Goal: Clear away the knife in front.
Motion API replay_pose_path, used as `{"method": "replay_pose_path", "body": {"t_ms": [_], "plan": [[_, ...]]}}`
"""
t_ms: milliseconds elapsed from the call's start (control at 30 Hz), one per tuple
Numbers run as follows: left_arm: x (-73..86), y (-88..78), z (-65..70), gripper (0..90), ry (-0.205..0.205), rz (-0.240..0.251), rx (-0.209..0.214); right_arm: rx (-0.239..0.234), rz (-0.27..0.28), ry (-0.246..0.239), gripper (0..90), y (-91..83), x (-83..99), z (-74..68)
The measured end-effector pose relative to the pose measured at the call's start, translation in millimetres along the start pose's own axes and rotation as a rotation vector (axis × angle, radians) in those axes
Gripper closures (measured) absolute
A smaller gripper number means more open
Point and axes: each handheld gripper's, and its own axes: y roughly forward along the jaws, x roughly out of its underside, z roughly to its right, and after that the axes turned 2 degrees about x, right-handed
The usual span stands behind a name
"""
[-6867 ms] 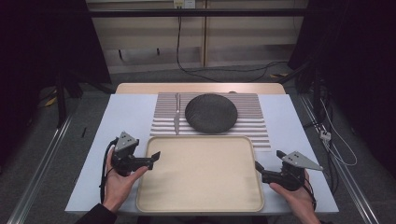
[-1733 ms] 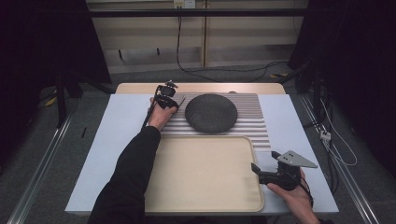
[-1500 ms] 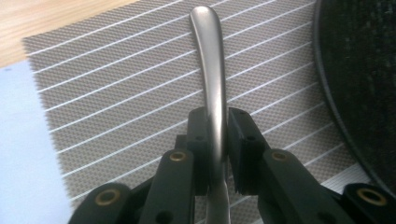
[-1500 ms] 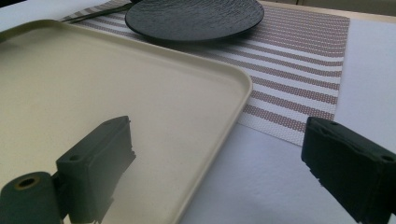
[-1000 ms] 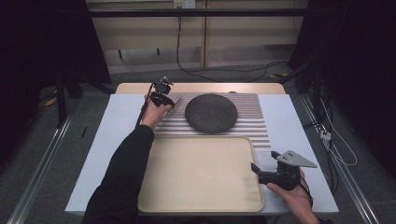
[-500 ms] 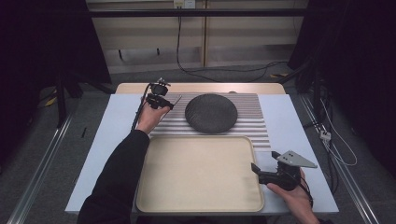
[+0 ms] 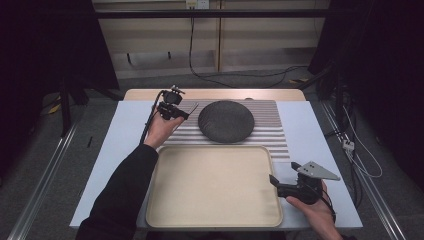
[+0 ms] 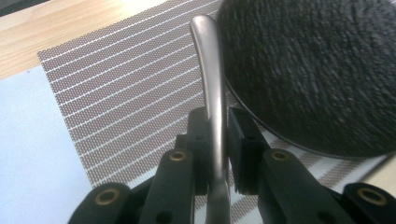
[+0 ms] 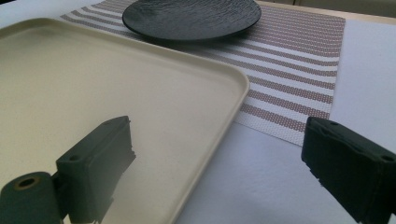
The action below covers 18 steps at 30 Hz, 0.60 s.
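My left gripper [image 7: 181, 114] is at the far left of the striped placemat [image 7: 272, 137], shut on a silver utensil [image 7: 192, 108] and holding it off the mat. In the left gripper view the utensil's handle [image 8: 208, 60] rises between the two pads of the gripper [image 8: 217, 126], its rounded end by the rim of the black plate [image 8: 317, 70]. The round black plate [image 7: 226, 121] rests on the mat. My right gripper [image 7: 274, 180] stands open at the right edge of the cream tray [image 7: 215, 185]; nothing is between its jaws [image 9: 219, 158], which straddle the tray's rim [image 9: 233, 88].
The placemat [image 9: 299, 51] lies beyond the tray, with the plate [image 9: 191, 16] on it, on a pale blue table cover [image 7: 125, 135]. A wooden table edge [image 7: 215, 94] runs along the back. Dark floor and cables surround the table.
My left gripper has drifted a little to the left and upward with the utensil in it. The right gripper has stayed in place.
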Motion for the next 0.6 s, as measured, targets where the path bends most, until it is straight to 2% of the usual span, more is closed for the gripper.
{"method": "replay_pose_path", "body": {"t_ms": [267,400,600], "plan": [[10.1,-14.2,8.6,79.8,0.019,0.015,-0.006,-0.002,0.000,-0.001,8.8,-0.3,-0.1,-0.5],[20.4,-18.1,11.4,79.8,0.029,0.003,-0.019,-0.001,-0.003,0.001,8.8,0.1,-0.1,-0.7],[34.0,-26.7,14.6,79.9,0.015,0.025,0.002,0.001,-0.002,-0.004,8.8,-0.4,-0.1,-0.9]]}}
